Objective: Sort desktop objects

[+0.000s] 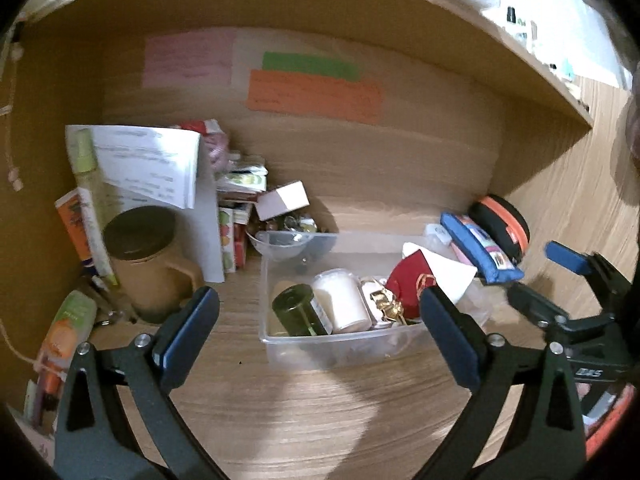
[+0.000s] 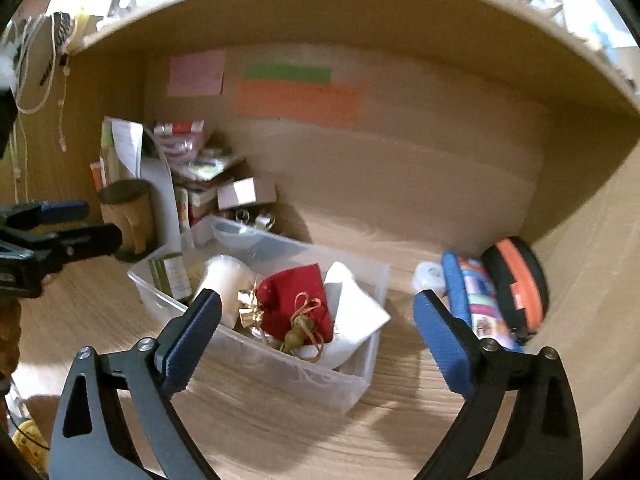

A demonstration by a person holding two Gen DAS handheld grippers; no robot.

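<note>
Both tongs, left (image 1: 320, 308) and right (image 2: 316, 308), gape empty over the bin (image 1: 280, 344); the notes' (image 1: 314, 94) writing is too blurred to read.

A clear plastic bin (image 1: 280, 344) on the desk holds a green bottle (image 1: 301, 312), white jar (image 1: 342, 298) and what looks like a red pouch (image 2: 296, 304).

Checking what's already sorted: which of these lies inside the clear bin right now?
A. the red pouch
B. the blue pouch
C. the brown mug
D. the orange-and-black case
A: the red pouch lies inside the clear bin, while the other three sit on the desk outside it.
</note>
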